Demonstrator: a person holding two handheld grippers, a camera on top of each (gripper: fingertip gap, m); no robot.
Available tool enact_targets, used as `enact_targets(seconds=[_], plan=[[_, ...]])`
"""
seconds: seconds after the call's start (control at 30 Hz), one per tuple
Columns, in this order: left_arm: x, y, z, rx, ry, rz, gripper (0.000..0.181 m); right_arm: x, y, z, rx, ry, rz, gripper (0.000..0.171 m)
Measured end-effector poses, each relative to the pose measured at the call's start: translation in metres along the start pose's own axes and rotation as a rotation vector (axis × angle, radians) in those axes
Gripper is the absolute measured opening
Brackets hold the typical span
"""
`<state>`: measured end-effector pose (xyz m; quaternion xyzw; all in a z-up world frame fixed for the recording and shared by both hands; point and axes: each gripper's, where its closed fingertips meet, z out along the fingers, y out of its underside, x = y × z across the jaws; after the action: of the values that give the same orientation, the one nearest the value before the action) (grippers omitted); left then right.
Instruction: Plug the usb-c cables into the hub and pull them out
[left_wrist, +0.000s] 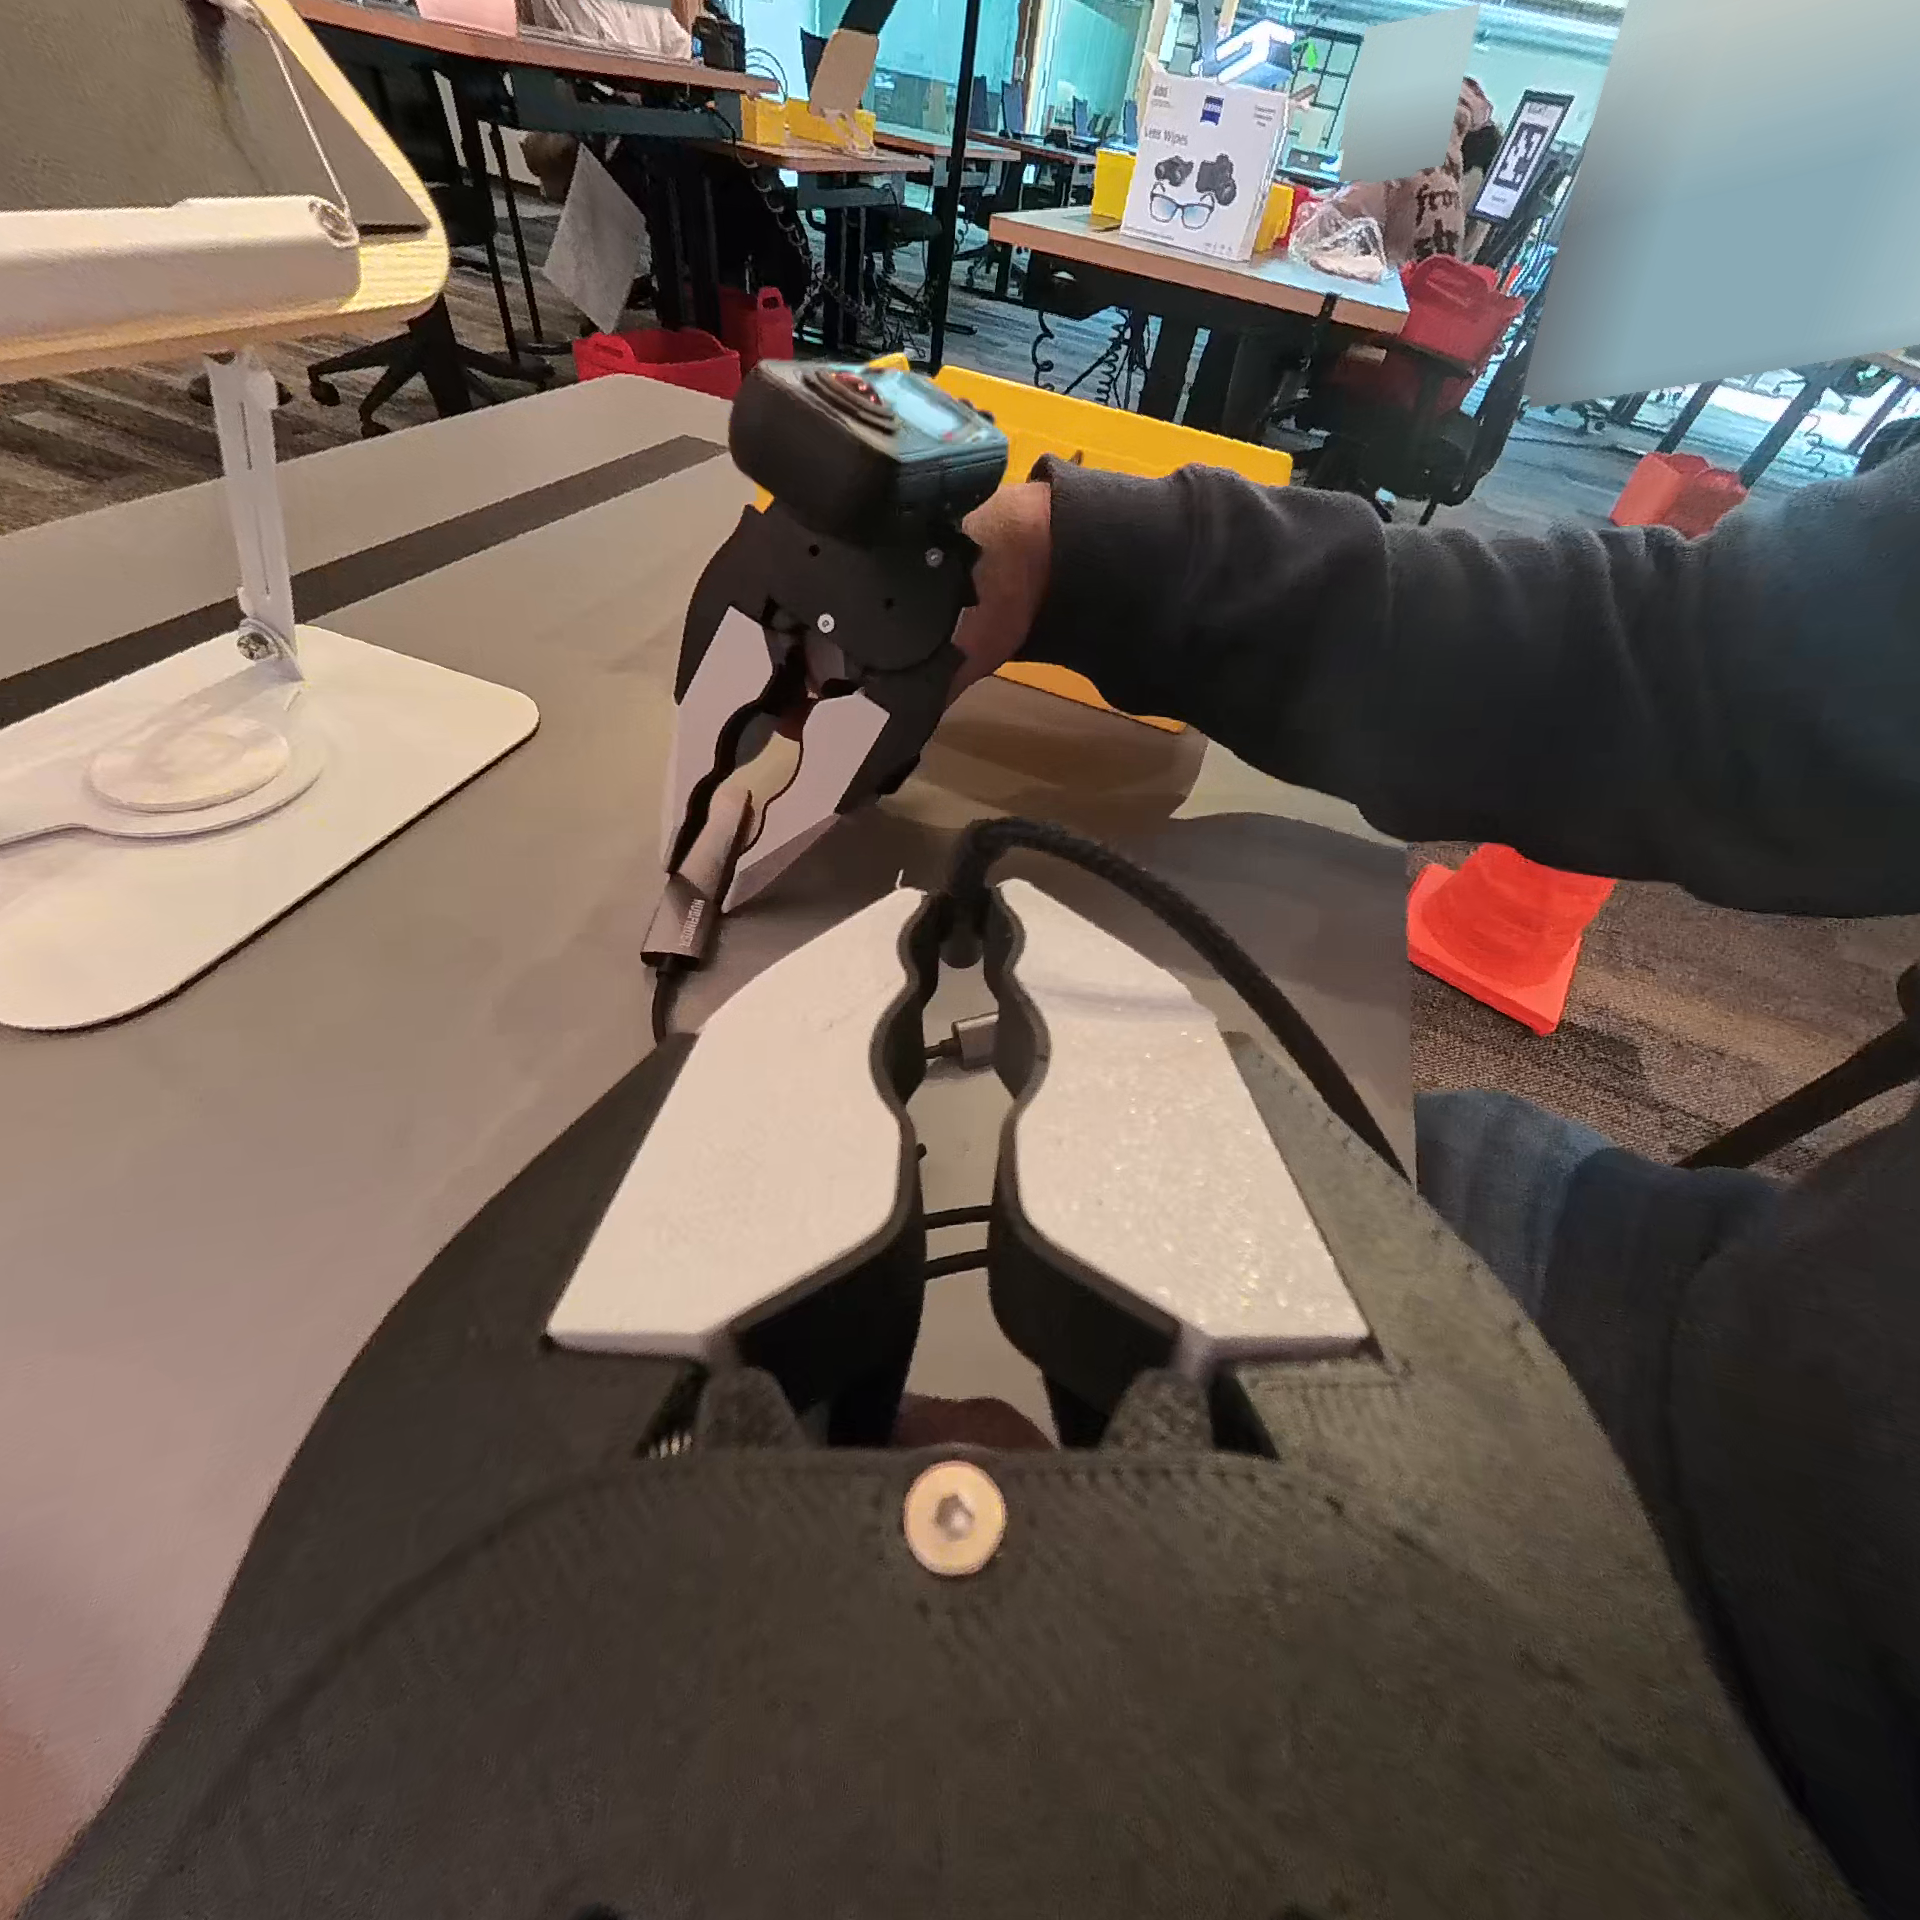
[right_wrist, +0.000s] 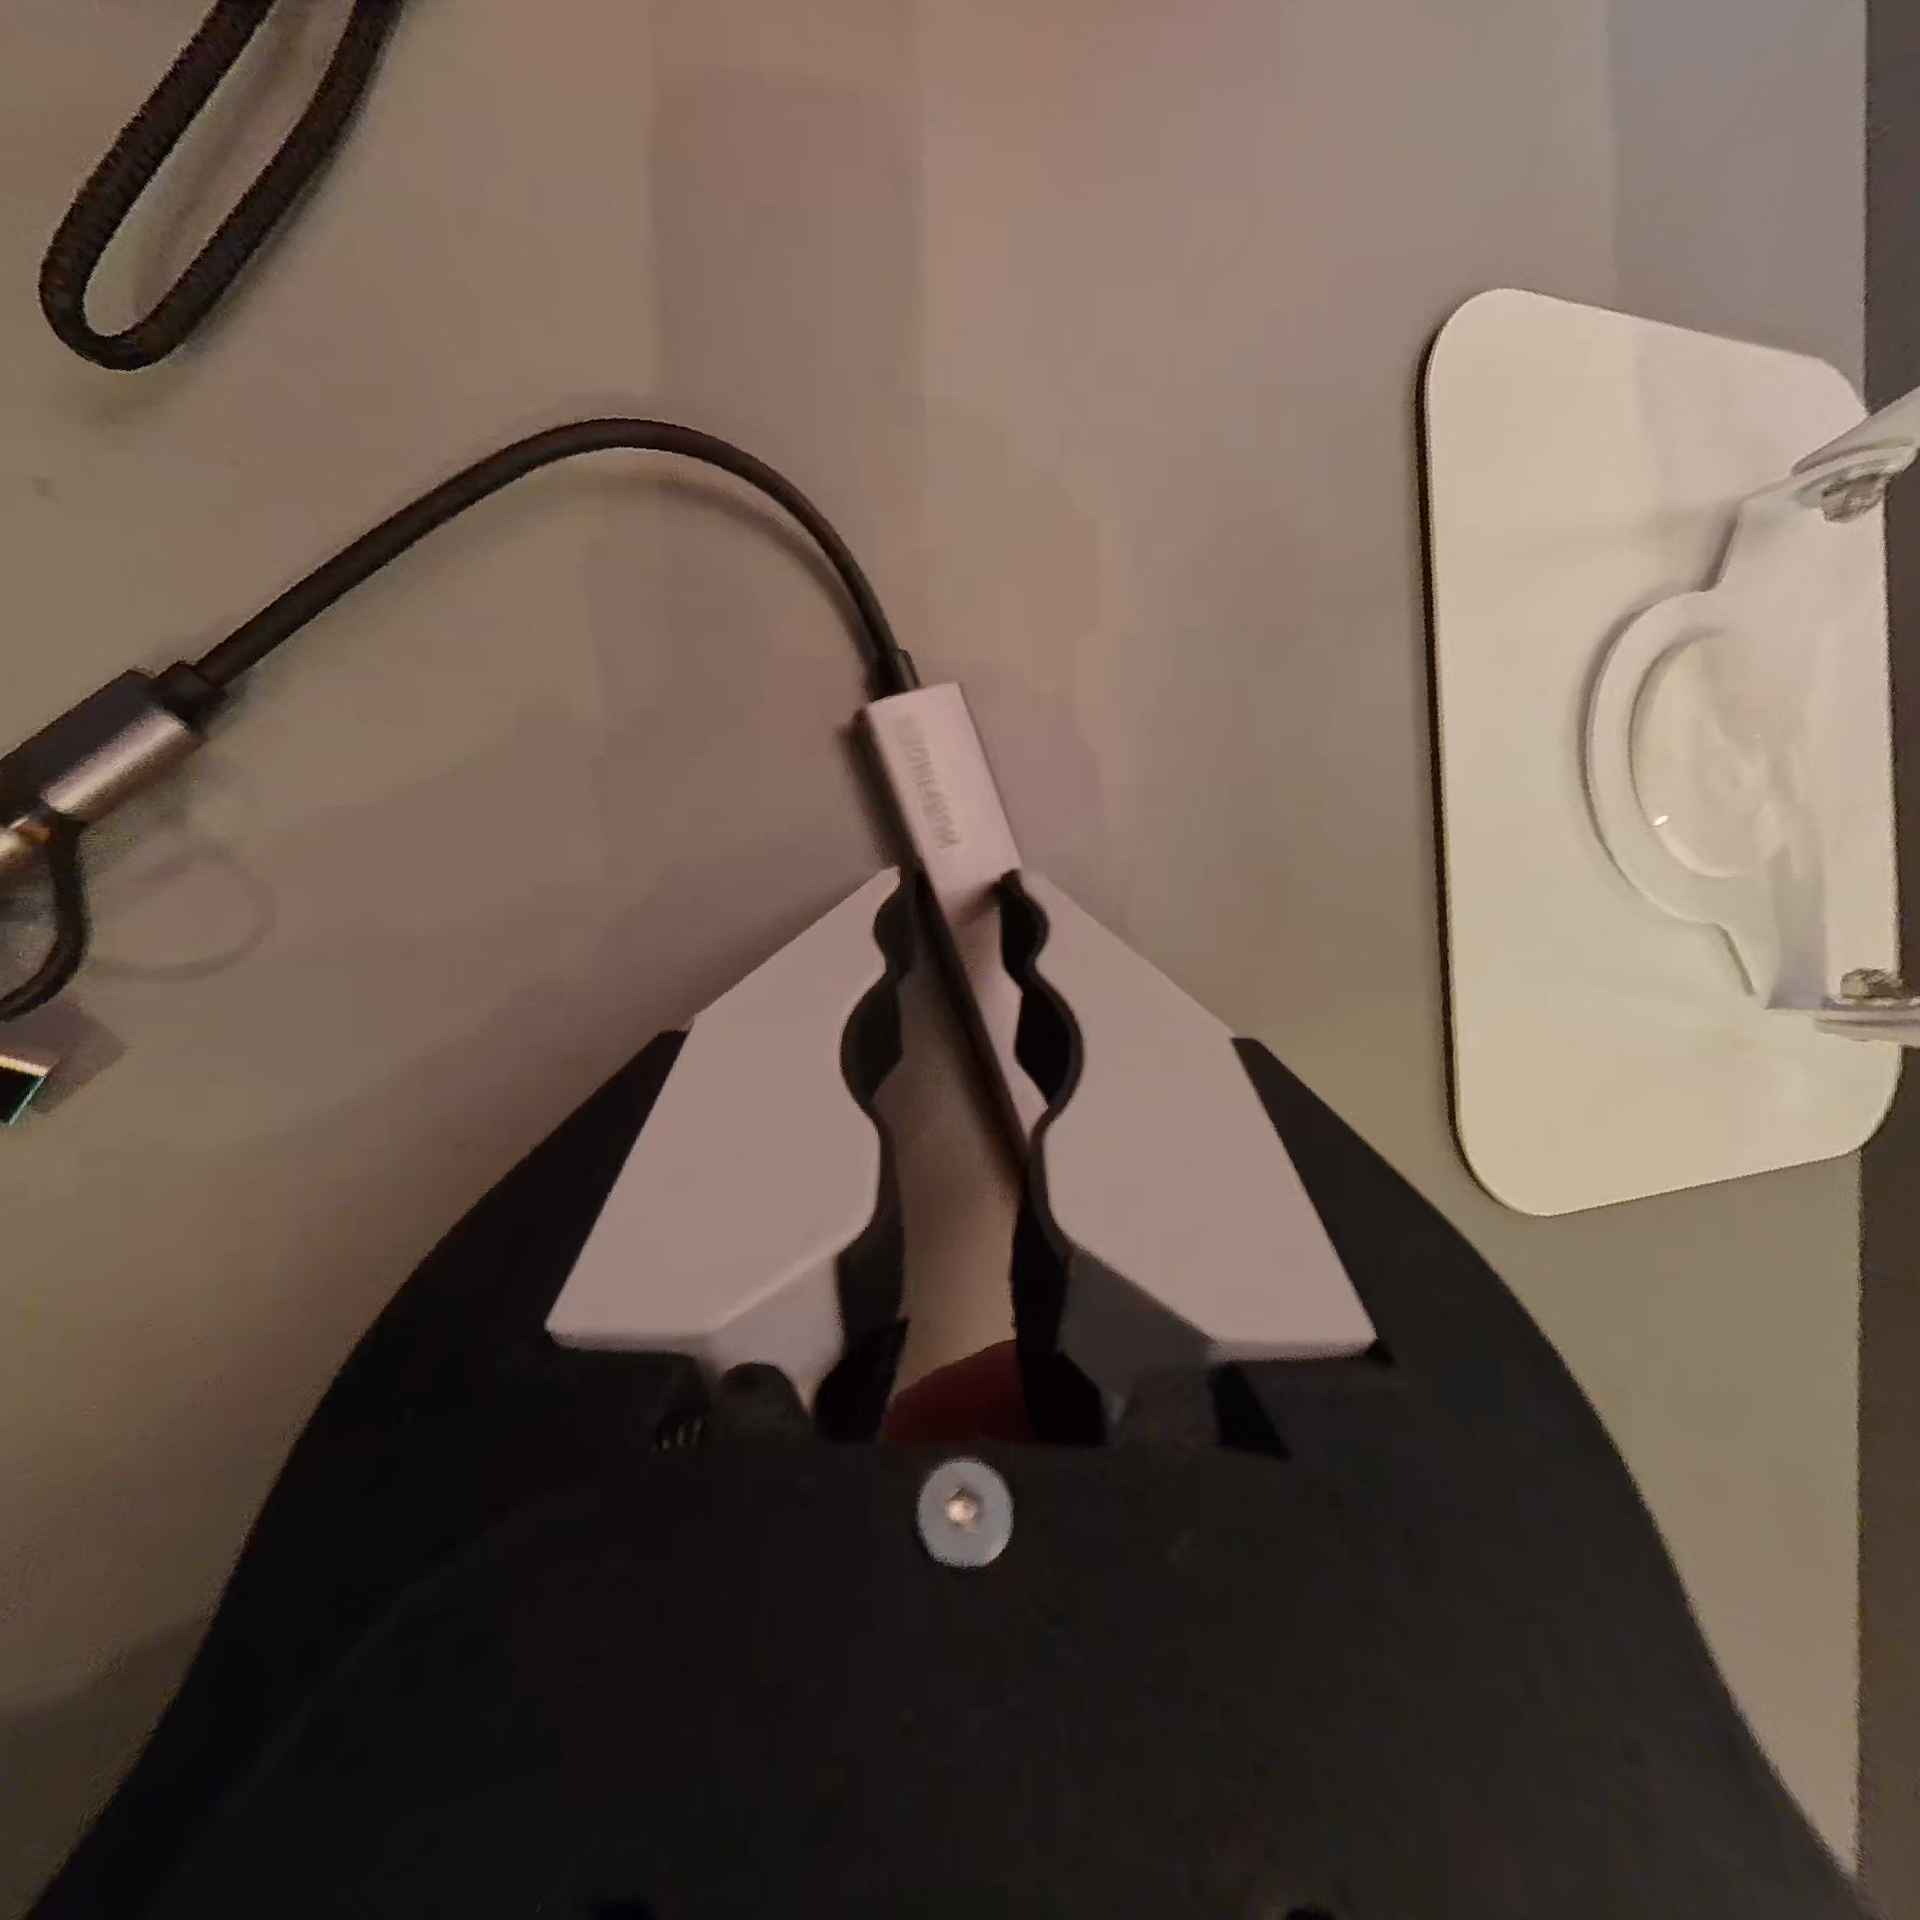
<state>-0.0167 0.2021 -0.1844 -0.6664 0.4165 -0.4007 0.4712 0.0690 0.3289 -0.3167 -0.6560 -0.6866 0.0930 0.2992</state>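
Note:
In the left wrist view my left gripper is shut on a black braided usb-c cable. Its grey plug shows between the fingers, above the grey table. Just beyond, my right gripper, held by a sleeved arm, points down and is shut on the slim grey hub. In the right wrist view the right gripper clamps the hub, which stands on edge. The hub's own black cord curves left to a grey connector. A loop of braided cable lies at the top left.
A white stand base sits left of the hub and shows at the right in the right wrist view. It carries a tilted board. A yellow bin stands behind. The table edge and an orange cone are on the right. The left gripper's tips are roughly 20 centimetres from the right gripper's. From the right gripper's tips to the grey connector is close to 12 centimetres.

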Motion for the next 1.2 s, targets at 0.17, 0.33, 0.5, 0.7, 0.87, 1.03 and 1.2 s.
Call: enact_targets(seconds=[0.17, 0.33, 0.5, 0.7, 0.87, 1.03, 1.2], plan=[[-0.001, -0.001, -0.001, 0.005, 0.001, -0.006, 0.008, 0.002, 0.017, -0.006, -0.12, 0.049, -0.125, 0.004], [0.0, -0.003, -0.003, 0.002, -0.006, -0.007, 0.008, -0.036, -0.031, -0.029, 0.025, -0.063, 0.119, 0.013], [0.004, -0.002, -0.002, -0.005, 0.004, -0.016, 0.007, -0.084, -0.049, -0.019, -0.055, -0.138, 0.302, 0.03], [0.011, 0.004, -0.006, -0.018, 0.002, -0.011, 0.008, -0.106, -0.047, -0.003, -0.104, -0.147, 0.353, 0.011], [0.013, 0.008, -0.012, -0.019, -0.005, -0.022, 0.008, -0.086, -0.051, -0.012, -0.102, -0.102, 0.248, 0.005], [0.011, 0.008, -0.014, -0.022, -0.016, -0.01, 0.008, -0.06, -0.055, -0.044, -0.137, -0.095, -0.004, 0.005], [0.009, 0.011, -0.015, -0.023, -0.019, -0.017, 0.008, -0.079, -0.012, -0.076, -0.308, -0.146, -0.193, 0.004]])
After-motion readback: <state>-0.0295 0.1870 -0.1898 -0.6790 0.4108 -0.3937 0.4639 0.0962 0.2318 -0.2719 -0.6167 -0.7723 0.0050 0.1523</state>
